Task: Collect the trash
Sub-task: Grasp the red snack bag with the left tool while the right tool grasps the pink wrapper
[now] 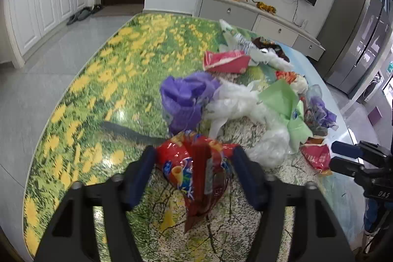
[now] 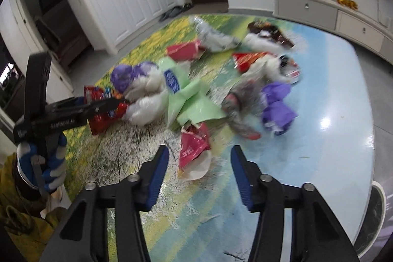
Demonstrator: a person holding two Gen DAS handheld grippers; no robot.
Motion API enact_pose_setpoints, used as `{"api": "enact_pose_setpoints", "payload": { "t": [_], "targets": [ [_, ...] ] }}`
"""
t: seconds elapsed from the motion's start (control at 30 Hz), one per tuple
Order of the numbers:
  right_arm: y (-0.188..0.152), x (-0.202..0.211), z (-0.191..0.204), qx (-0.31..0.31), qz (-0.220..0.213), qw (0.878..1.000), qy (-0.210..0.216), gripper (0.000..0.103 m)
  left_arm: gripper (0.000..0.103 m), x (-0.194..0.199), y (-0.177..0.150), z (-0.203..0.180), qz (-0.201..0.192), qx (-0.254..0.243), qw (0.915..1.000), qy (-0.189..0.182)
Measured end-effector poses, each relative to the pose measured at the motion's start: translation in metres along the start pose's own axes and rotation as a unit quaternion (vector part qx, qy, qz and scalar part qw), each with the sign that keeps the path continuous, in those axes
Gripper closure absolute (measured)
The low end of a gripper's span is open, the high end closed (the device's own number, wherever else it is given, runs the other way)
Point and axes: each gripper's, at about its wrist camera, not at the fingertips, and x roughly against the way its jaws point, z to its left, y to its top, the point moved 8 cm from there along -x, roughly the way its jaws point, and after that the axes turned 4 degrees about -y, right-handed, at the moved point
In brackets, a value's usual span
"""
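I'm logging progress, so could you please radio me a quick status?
Left gripper fingers against red snack bag. Right gripper open, pink wrapper ahead. Trash pile on table; nothing blocking.

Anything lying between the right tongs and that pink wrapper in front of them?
No. In the right wrist view only bare table lies between the right tongs and the pink wrapper.

Wrappers [image 1: 248, 100] heaped right, table's [image 1: 98, 70] left half bare

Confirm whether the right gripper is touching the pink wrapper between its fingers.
Apart. Right wrist view: table shows between the pink wrapper and each finger of the right gripper.
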Motion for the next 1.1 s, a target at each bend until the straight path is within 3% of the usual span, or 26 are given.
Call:
{"api": "enact_pose_setpoints", "payload": {
  "t": [0.07, 0.1, 0.17, 0.23, 0.33, 0.5, 0.57, 0.6, 0.63, 0.9, 0.97, 1.1],
  "targets": [
    [-0.002, -0.005, 0.003, 0.003, 0.008, 1.0, 0.003, 0.065, 0.058, 0.002, -0.002, -0.001, -0.001, -0.003, 1.0, -0.001],
    [-0.002, -0.004, 0.003, 0.006, 0.011, 1.0, 0.004, 0.073, 0.068, 0.004, -0.003, -0.002, -0.002, -0.005, 1.0, -0.003],
    [-0.003, -0.006, 0.005, 0.01, 0.011, 1.0, 0.006, 0.08, 0.076, 0.01, -0.004, -0.003, -0.005, -0.009, 0.9999, 0.0],
    [-0.004, -0.002, 0.008, 0.013, 0.008, 1.0, 0.013, 0.1, 0.086, 0.016, -0.005, -0.004, -0.008, -0.01, 0.9999, 0.002],
    [-0.007, 0.008, 0.013, 0.025, -0.002, 1.0, 0.019, 0.101, 0.089, 0.028, -0.008, -0.006, -0.015, -0.012, 0.9998, 0.003],
    [-0.01, 0.022, 0.012, 0.02, -0.019, 0.999, 0.016, 0.099, 0.089, 0.044, -0.014, -0.011, -0.023, -0.016, 0.9996, 0.006],
    [-0.01, 0.027, 0.012, 0.021, -0.023, 0.999, 0.019, 0.083, 0.089, 0.048, -0.015, -0.013, -0.027, -0.017, 0.9995, 0.004],
    [-0.008, 0.027, 0.012, 0.021, -0.026, 0.999, 0.021, 0.062, 0.089, 0.049, -0.015, -0.014, -0.028, -0.018, 0.9994, 0.003],
    [-0.005, 0.025, 0.013, 0.021, -0.027, 0.999, 0.022, 0.053, 0.089, 0.05, -0.015, -0.015, -0.028, -0.018, 0.9994, 0.002],
    [0.005, -0.011, 0.013, 0.035, 0.003, 0.999, 0.018, 0.054, 0.089, 0.055, -0.012, -0.016, -0.037, -0.02, 0.9991, -0.004],
    [0.001, -0.017, 0.016, 0.041, 0.013, 0.999, 0.021, 0.071, 0.089, 0.057, -0.012, -0.018, -0.038, -0.022, 0.999, -0.004],
    [-0.008, -0.009, 0.024, 0.059, 0.016, 0.998, 0.033, 0.075, 0.089, 0.063, -0.008, -0.023, -0.045, -0.03, 0.9985, -0.003]
  ]
}}
